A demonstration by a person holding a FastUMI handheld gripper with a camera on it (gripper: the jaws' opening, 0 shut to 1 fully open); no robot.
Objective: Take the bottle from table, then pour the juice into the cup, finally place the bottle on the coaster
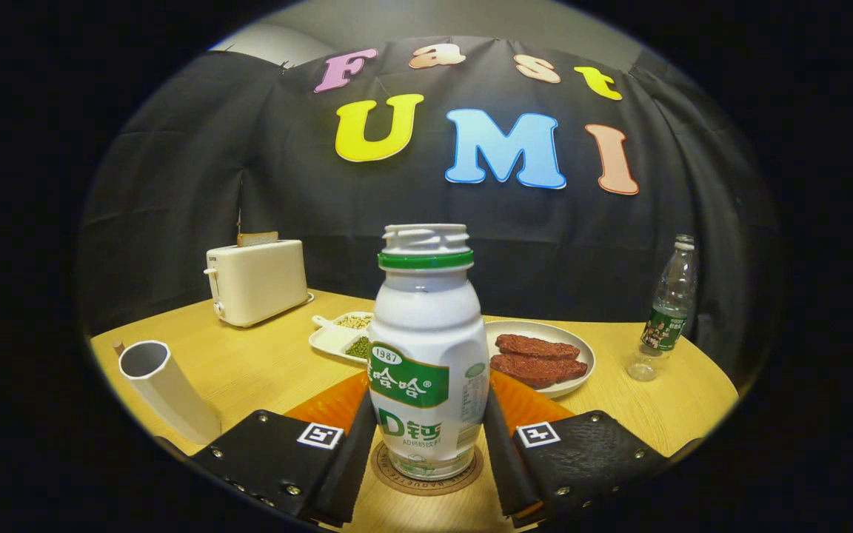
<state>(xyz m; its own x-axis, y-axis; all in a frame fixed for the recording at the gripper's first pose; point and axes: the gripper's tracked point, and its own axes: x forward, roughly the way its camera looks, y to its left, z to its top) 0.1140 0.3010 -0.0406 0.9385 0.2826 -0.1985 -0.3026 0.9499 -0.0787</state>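
A white bottle [426,355] with a green label, a green neck ring and no cap stands upright on a round brown coaster [426,477]. It sits between the fingers of my gripper [430,407], and both fingertips lie against its lower sides. The gripper is shut on the bottle. A white cup [164,389] stands on the table to the left of the left finger [356,444], its open mouth facing up. What is inside the cup is hidden.
An orange mat [326,407] lies behind the coaster on the wooden table [263,363]. Beyond are a divided white dish [334,340] of beans, a plate [582,355] with meat slices, a toaster [256,281] at the back left and a clear water bottle [667,311] at the right.
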